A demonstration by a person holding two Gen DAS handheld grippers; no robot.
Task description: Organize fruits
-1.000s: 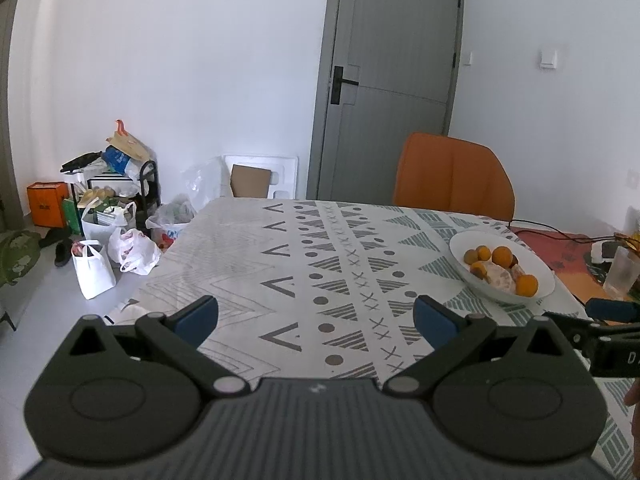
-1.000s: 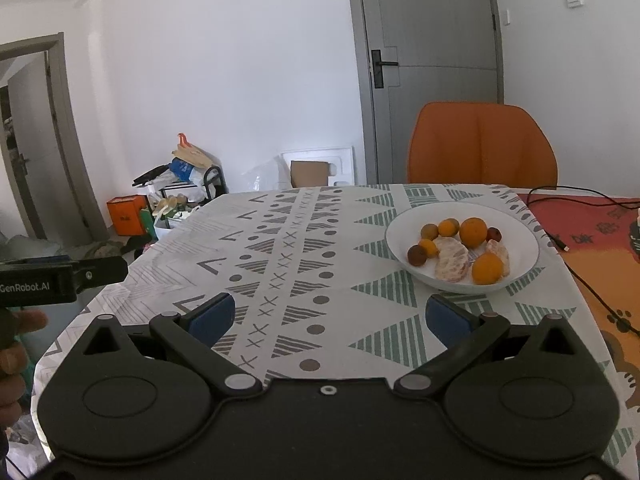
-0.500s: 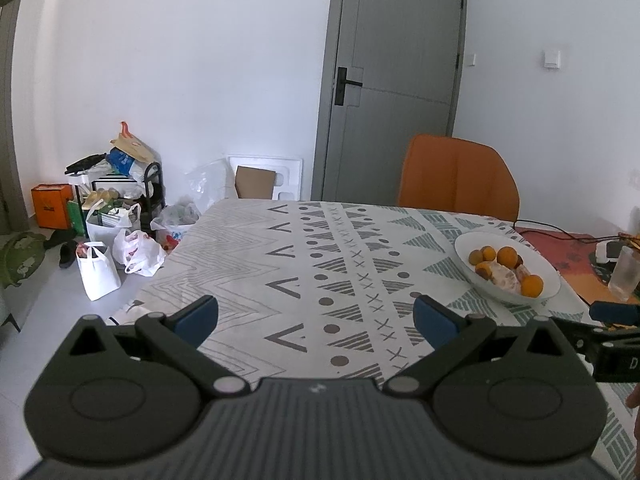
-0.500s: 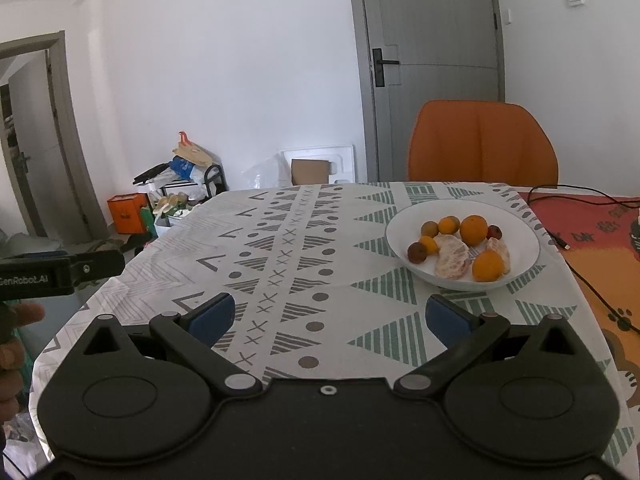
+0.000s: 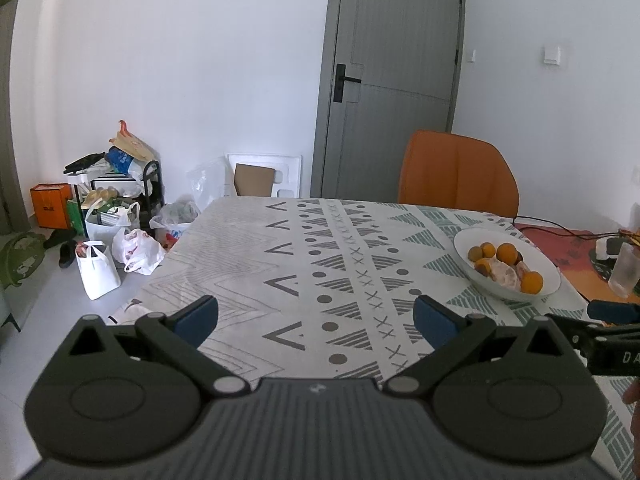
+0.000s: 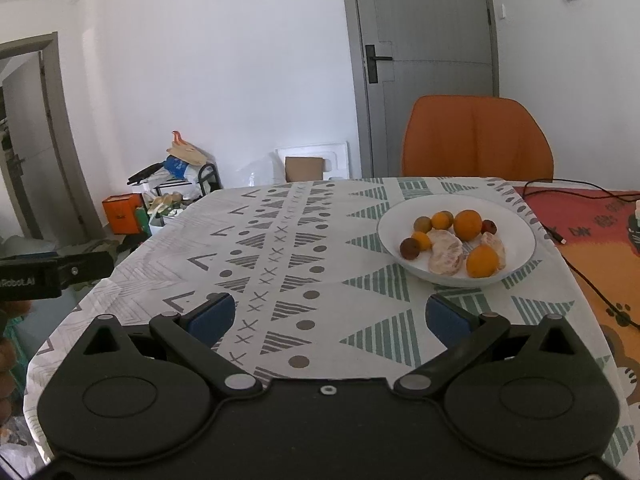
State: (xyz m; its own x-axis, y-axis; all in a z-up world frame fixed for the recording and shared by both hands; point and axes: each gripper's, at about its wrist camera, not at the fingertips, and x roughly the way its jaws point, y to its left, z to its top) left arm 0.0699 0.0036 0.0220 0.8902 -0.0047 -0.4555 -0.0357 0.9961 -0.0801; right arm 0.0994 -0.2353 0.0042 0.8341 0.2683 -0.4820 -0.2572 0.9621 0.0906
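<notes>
White bowl [image 6: 520, 240], orange fruits [image 6: 468, 224], grey-green geometric tablecloth [image 6: 320, 272].

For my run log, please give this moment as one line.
left gripper: open, empty | right gripper: open, empty | fruits: in white bowl

The left claw [image 6: 52, 276] reads "Robot.AI" (start cut off).

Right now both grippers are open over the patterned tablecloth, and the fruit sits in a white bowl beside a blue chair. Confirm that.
One detail is wrong: the chair is orange, not blue, as the right wrist view shows. The left gripper and right gripper are open, and the fruit lies in the white bowl.
</notes>
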